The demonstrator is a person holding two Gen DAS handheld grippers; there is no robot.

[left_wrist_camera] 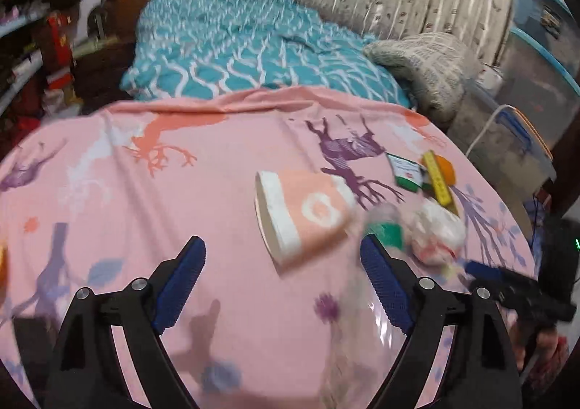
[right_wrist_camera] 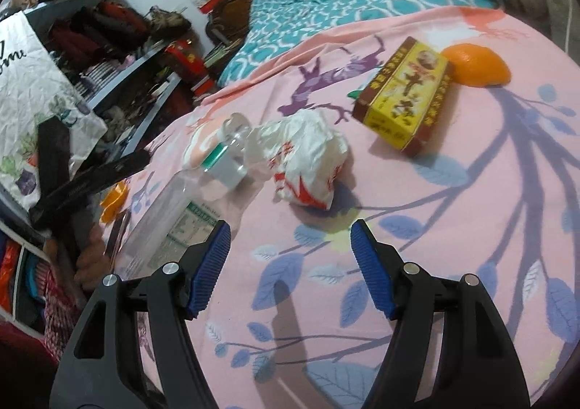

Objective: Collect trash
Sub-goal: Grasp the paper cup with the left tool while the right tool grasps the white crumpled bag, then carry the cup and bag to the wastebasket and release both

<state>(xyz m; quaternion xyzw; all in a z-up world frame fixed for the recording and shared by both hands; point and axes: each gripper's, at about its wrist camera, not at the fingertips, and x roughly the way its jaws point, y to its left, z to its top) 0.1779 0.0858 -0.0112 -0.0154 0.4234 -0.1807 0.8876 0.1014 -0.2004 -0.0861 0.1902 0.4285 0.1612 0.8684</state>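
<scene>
Both grippers spread wide, empty; right gripper (right_wrist_camera: 290,260) best centred over crumpled wrapper (right_wrist_camera: 308,162) on bed (right_wrist_camera: 471,228) before closing.

Left wrist view: bare pink bedsheet (left_wrist_camera: 203,191) across left and centre of frame, open to passage. Paper cup (left_wrist_camera: 304,213) on its side at centre right; beside it, plastic bottle (left_wrist_camera: 384,228) and crumpled wrapper (left_wrist_camera: 438,231), crowded together. Green packet (left_wrist_camera: 406,170) and yellow box (left_wrist_camera: 438,180) behind, upper right.

Right wrist view: open sheet in lower centre and right. Orange peel (right_wrist_camera: 478,65) touching yellow box at upper right. Paper bag (right_wrist_camera: 40,97) at left edge.
</scene>
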